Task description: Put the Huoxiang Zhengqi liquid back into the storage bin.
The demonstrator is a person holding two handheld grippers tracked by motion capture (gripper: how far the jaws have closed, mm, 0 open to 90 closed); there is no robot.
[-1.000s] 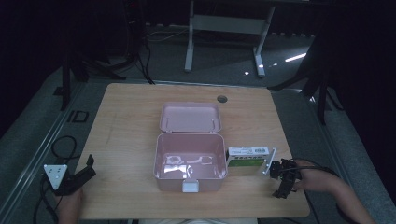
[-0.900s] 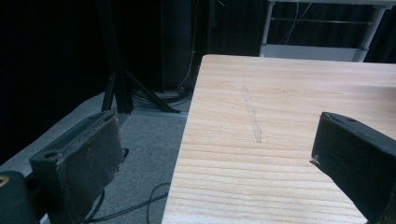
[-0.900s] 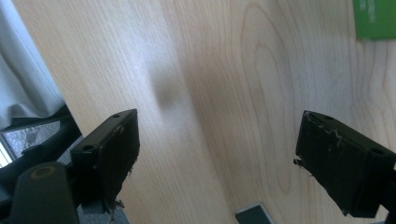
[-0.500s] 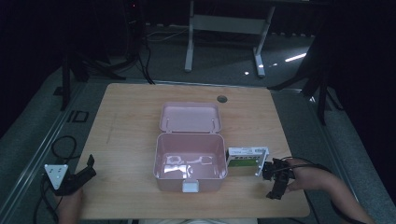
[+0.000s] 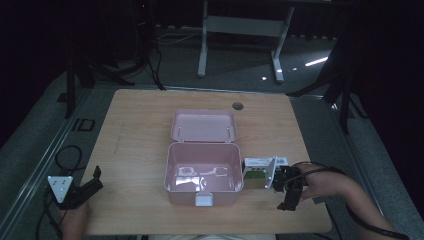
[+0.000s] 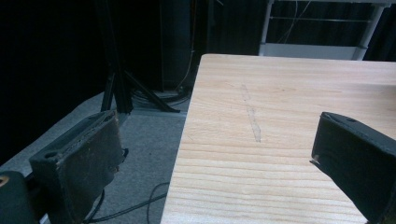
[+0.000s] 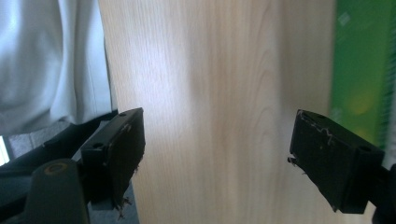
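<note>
An open pink box (image 5: 172,170) sits mid-table with its lid (image 5: 203,125) laid back; pale glinting shapes lie on its floor. A small green and white carton (image 5: 256,171) rests against the box's right wall. My right gripper (image 5: 286,192) hovers just right of the carton over bare wood. Its jaws have just been closing a little, but they still stand wide with nothing between them. In the right gripper view (image 7: 215,158) the green carton (image 7: 359,70) shows at the right edge. My left gripper (image 5: 95,181) rests open at the table's front left corner, empty (image 6: 215,154).
The wooden table (image 5: 135,130) has a round cable hole (image 5: 237,106) at the back. A cable (image 5: 65,155) lies on the floor to the left, and a desk frame (image 5: 240,30) stands behind. In the right gripper view, the person's white clothing (image 7: 51,60) is near the front edge.
My right gripper has moved left toward the green carton and lifted slightly. The left gripper, box and carton have stayed put.
</note>
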